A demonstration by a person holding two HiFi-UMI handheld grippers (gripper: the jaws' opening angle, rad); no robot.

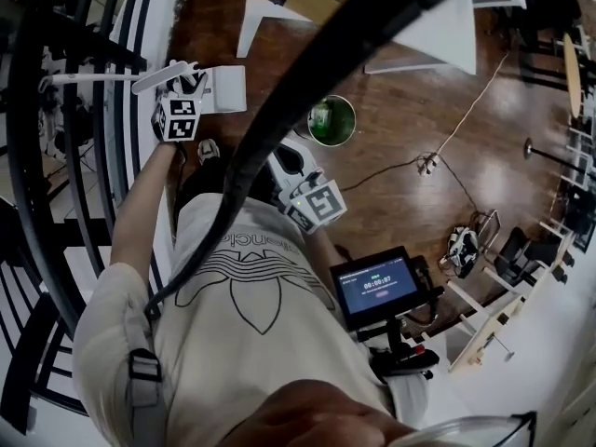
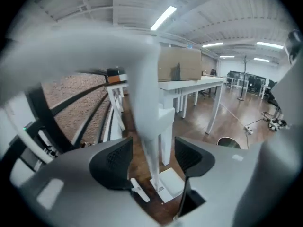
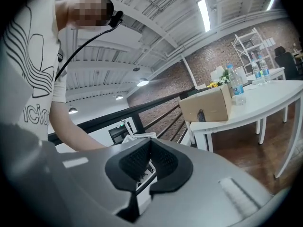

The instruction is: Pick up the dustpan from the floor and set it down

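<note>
Left tool (image 2: 151,159), pads apart, astride dustpan (image 2: 171,182) handle

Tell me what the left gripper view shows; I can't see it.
The left gripper straddles a white dustpan by its long handle, jaws apart, not pressing it. Its pan rests on the wooden floor, a white table behind.

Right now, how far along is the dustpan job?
Looks done: the dustpan sits on the floor, its handle upright. In hand: nothing. The left gripper has its jaws apart around the handle, not pressing it; the right gripper is shut and empty. Left: these views can't tell a set-down from a pickup not yet begun, so either backing off, or the whole grasp and lift.
</note>
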